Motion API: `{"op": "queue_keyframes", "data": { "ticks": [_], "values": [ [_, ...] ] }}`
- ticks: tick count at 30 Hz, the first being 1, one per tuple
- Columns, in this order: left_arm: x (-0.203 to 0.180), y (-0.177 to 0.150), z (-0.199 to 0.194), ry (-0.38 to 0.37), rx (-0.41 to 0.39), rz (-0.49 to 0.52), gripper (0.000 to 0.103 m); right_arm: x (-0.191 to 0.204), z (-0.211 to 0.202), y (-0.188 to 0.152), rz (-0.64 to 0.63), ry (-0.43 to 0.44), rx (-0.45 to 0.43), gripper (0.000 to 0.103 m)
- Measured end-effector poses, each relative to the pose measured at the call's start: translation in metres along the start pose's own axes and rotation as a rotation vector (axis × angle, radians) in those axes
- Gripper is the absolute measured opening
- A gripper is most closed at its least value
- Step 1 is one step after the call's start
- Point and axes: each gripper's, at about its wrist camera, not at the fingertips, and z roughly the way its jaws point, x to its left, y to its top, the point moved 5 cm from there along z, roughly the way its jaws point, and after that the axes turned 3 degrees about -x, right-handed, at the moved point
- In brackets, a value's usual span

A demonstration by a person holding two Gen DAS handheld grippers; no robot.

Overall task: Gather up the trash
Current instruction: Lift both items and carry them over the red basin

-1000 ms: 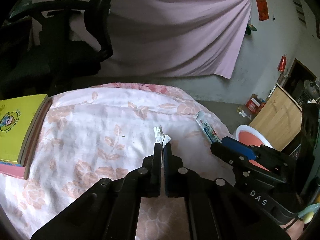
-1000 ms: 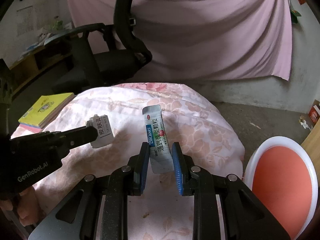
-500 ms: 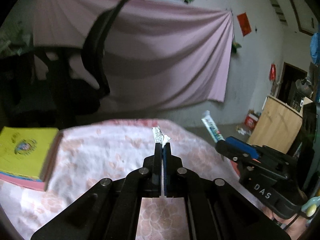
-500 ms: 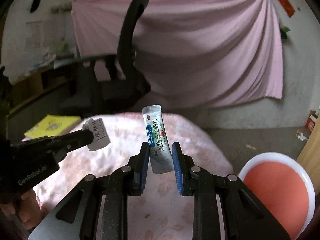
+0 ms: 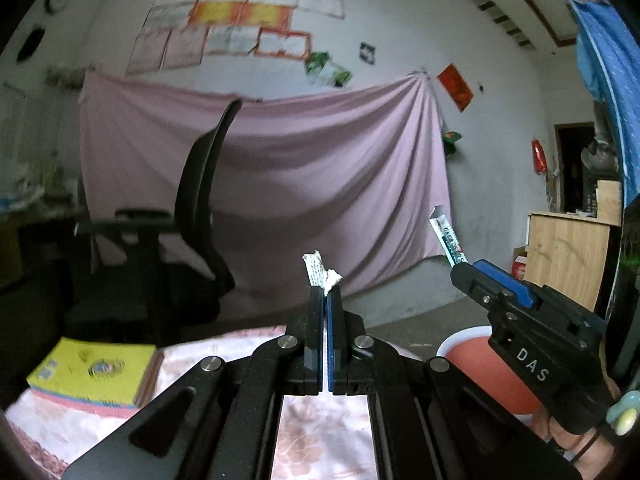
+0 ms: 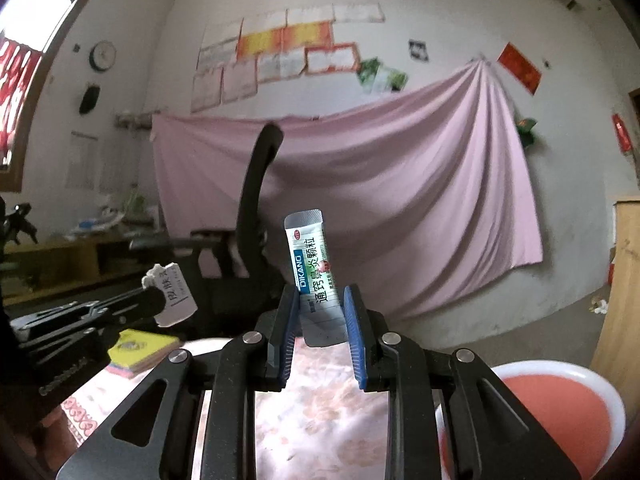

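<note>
1. Pink sheet (image 5: 280, 184): hangs across the back wall, filling the middle of both views; paper posters (image 6: 288, 48) are pinned on the wall above it.
2. Black office chair (image 5: 200, 216): stands in front of the sheet, beyond the tabletop, its tall backrest upright and its armrest reaching left.
3. Tabletop (image 5: 320, 436): covered with a pale floral cloth and visible only low in each view, below and between the gripper arms.
4. Wooden cabinet (image 5: 568, 256): stands against the wall at the far right.
5. Red and white basin (image 6: 560, 412): sits low at the right, just beside the tabletop edge and partly hidden by the right gripper's arm.
6. Yellow book (image 5: 96, 376): lies flat on the left part of the tabletop, on top of a pink one.
7. Right gripper (image 6: 322, 304): raised clear of the tabletop and pointing about level, its blue pads clenched on the lower part of a medicine sachet (image 6: 314, 268), which stands upright between them with green and white printing facing the camera.
8. Left gripper (image 5: 325, 292): also held above the tabletop, to the left of the right gripper, jaws pressed fully together on a crumpled white paper scrap (image 5: 320, 274) that sticks up past the fingertips.
</note>
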Motion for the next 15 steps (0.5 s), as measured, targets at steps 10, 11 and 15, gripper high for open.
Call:
{"op": "queue_keyframes", "data": {
  "ticks": [10,11,15],
  "values": [
    [-0.057,0.027,-0.002,-0.071,-0.066,0.071,0.0,-0.048,-0.029,0.022,0.04,-0.113,-0.09,0.021],
    [-0.066,0.028,0.001,-0.081,-0.065,0.077,0.0,-0.054,-0.031,0.023,0.047,-0.124,-0.091,0.021],
    [-0.098,0.028,0.004,-0.121,-0.056,0.087,0.0,-0.079,-0.037,0.024,0.073,-0.174,-0.089,0.022]
  ]
}}
